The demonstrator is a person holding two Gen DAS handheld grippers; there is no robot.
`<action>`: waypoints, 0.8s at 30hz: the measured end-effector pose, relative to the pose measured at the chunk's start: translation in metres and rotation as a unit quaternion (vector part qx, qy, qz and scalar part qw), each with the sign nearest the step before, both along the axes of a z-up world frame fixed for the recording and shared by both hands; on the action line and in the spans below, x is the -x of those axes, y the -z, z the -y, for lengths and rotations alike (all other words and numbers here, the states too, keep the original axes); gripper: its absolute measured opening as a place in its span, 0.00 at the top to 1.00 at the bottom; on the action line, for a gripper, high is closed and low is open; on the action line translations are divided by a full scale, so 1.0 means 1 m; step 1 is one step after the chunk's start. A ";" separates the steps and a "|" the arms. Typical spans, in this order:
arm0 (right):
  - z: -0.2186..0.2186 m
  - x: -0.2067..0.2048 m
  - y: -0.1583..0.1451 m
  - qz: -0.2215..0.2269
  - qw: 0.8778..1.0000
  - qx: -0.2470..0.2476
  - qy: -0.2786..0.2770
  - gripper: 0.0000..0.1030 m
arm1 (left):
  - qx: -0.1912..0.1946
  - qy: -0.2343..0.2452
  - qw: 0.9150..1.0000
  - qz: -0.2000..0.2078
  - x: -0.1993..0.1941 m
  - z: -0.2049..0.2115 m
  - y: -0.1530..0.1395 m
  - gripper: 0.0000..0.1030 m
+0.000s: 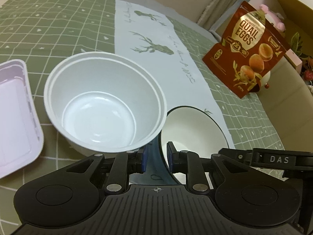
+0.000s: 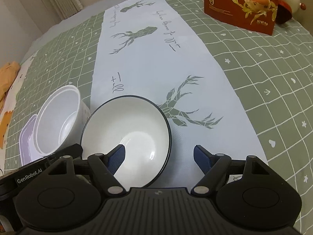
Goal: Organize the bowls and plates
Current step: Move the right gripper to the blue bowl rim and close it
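A white ceramic bowl with a dark rim [image 1: 195,129] [image 2: 133,129] is on the white deer-print runner. My left gripper [image 1: 156,157] is shut on its near rim, one blue pad inside the wall and one outside. My right gripper [image 2: 159,156] stands open over the bowl's right side. Its left finger [image 2: 117,156] hangs above the bowl's inside and its right finger [image 2: 201,156] is over the runner, neither pressing on the bowl. A taller white plastic bowl [image 1: 105,101] [image 2: 58,121], apparently two nested, stands right beside the ceramic bowl on its left.
A pale lilac rectangular container [image 1: 15,113] [image 2: 27,143] lies left of the plastic bowl. A red quail-eggs pouch [image 1: 248,49] [image 2: 240,4] stands at the far right of the green checked tablecloth [image 2: 273,78]. The table's edge runs behind the pouch.
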State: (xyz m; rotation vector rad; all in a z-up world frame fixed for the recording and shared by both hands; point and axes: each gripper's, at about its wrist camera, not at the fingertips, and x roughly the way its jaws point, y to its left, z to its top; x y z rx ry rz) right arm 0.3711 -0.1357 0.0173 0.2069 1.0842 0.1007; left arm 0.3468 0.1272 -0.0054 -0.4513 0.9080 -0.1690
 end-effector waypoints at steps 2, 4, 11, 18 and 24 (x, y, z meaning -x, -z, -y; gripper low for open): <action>0.000 -0.002 0.002 0.002 1.000 0.004 -0.002 0.25 | -0.001 0.004 1.000 0.001 -0.002 0.003 0.001 0.78; 0.002 -0.006 0.007 -0.003 1.000 0.001 -0.004 0.29 | -0.004 0.007 1.000 0.001 -0.005 0.005 0.001 0.78; 0.004 -0.021 0.034 -0.035 0.999 -0.021 -0.012 0.41 | -0.004 0.022 1.000 -0.004 -0.014 0.014 0.010 0.68; -0.004 -0.039 0.060 -0.084 0.995 -0.053 -0.025 0.56 | 0.016 0.028 0.999 -0.015 -0.025 0.010 0.020 0.66; -0.006 -0.040 0.064 -0.086 0.994 -0.058 -0.037 0.59 | 0.007 0.043 0.998 -0.037 -0.033 0.020 0.036 0.65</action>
